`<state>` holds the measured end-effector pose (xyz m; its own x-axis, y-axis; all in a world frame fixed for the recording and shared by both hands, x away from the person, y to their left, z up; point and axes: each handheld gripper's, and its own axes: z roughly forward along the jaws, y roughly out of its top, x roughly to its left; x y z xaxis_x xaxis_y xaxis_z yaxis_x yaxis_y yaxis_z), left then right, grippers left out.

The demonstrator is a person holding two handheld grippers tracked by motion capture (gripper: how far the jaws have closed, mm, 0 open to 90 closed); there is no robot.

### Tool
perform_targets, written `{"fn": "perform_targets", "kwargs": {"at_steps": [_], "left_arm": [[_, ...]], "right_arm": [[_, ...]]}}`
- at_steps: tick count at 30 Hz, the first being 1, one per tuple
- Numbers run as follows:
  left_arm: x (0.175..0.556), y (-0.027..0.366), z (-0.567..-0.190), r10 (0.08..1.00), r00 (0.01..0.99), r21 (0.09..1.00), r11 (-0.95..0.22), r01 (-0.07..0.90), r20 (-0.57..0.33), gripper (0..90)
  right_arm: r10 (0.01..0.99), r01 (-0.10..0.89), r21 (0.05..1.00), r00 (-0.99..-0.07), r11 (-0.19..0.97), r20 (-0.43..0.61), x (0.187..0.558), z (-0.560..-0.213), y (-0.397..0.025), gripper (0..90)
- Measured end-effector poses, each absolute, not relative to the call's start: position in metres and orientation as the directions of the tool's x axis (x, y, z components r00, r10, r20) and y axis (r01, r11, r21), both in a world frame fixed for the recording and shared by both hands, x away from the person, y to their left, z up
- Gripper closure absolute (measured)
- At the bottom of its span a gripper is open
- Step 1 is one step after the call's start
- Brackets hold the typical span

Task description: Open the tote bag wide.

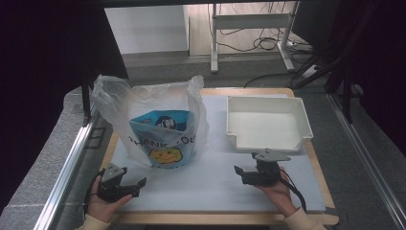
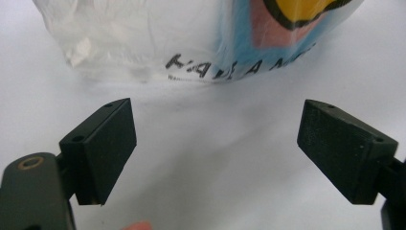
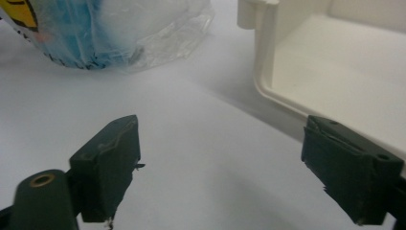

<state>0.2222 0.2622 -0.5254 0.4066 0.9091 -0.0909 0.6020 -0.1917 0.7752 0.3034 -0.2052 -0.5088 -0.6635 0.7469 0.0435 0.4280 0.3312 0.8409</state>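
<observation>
White foam mat [image 1: 215, 187] covers table. Plastic carrier bag [image 1: 158, 120] w/ smiley print upright at mat's left-center, blue packet [image 1: 160, 122] inside. White tray [image 1: 268, 122] to bag's right. Left gripper [image 1: 131, 186] near bag's front, jaws wide apart, nothing held. Right gripper [image 1: 244, 173] just in front of tray, jaws wide, nothing held.

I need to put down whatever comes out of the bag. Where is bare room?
The tray is empty. Bare mat lies between the left gripper and right gripper, in front of the bag. It is tight between bag and tray.
</observation>
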Motion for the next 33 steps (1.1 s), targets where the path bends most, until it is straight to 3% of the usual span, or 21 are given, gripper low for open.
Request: {"fn": "perform_targets", "kwargs": {"at_steps": [8, 22, 33], "left_arm": [[0.222, 0.262, -0.524, 0.921, 0.377, 0.763, -0.173, 0.623, -0.098, 16.2], [0.217, 0.263, -0.517, 0.903, 0.421, 0.806, -0.184, 0.563, -0.089, 17.5], [0.199, 0.277, -0.495, 0.909, 0.395, 0.831, -0.113, 0.545, -0.136, 21.9]], "right_arm": [[0.738, 0.434, 0.835, -0.672, 0.337, 0.052, 0.303, -0.510, -0.205, 14.7], [0.728, 0.407, 0.832, -0.686, 0.377, 0.005, 0.295, -0.509, -0.197, 16.3], [0.708, 0.391, 0.837, -0.706, 0.384, 0.005, 0.300, -0.508, -0.189, 16.4]]}}
